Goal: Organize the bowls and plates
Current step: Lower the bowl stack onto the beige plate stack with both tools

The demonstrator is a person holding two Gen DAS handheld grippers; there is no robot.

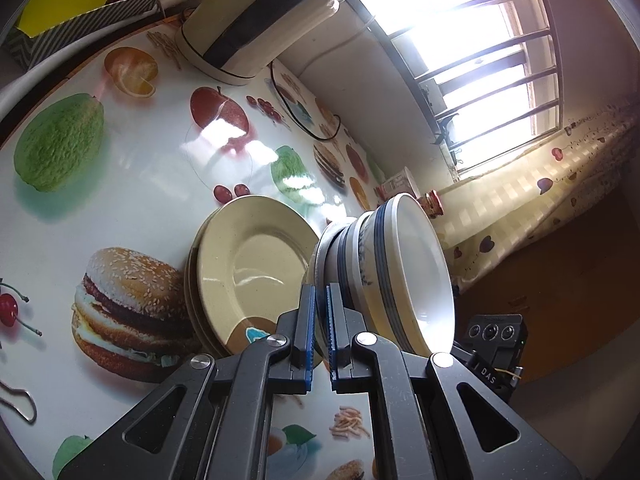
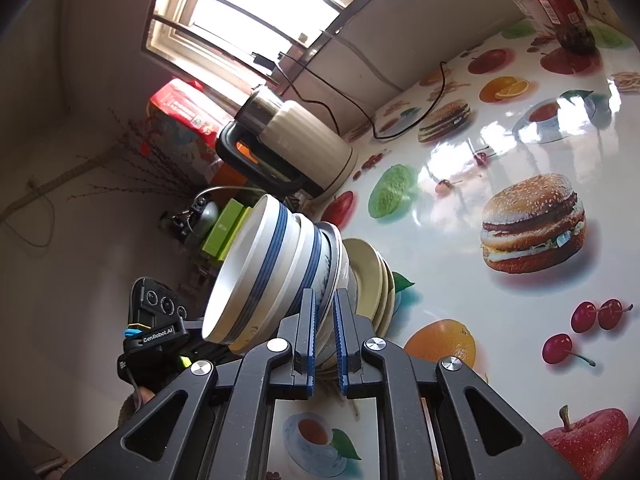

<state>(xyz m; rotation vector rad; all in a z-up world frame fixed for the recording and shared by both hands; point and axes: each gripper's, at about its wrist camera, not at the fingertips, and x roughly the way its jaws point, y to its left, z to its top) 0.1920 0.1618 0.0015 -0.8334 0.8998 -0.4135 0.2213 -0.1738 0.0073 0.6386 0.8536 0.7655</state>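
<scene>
1. Left claw: jaws narrow, closed on the rim of a white plate that carries the stacked bowls. In the left wrist view the stack stands at about 1 o'clock from the claw tips.
2. Right claw: jaws likewise narrow, pinching the opposite rim of the same white plate. The blue-banded bowls lie at about 11 o'clock from it.
3. Cream plates: several nested in one pile, just beside the bowl stack on its surface side, at about 11 o'clock from the left claw. Whether the carried plate touches the pile cannot be told.
4. Surface: glossy cloth printed with fruit and burgers. An electric kettle stands near its far edge and a jar sits well apart from the crockery.
5. Progress, as judged: the sorting looks largely done, with bowls nested in one stack and cream plates gathered in another. What seems left is to set the two-handed load down, on the cream pile or next to it, and let go.
</scene>
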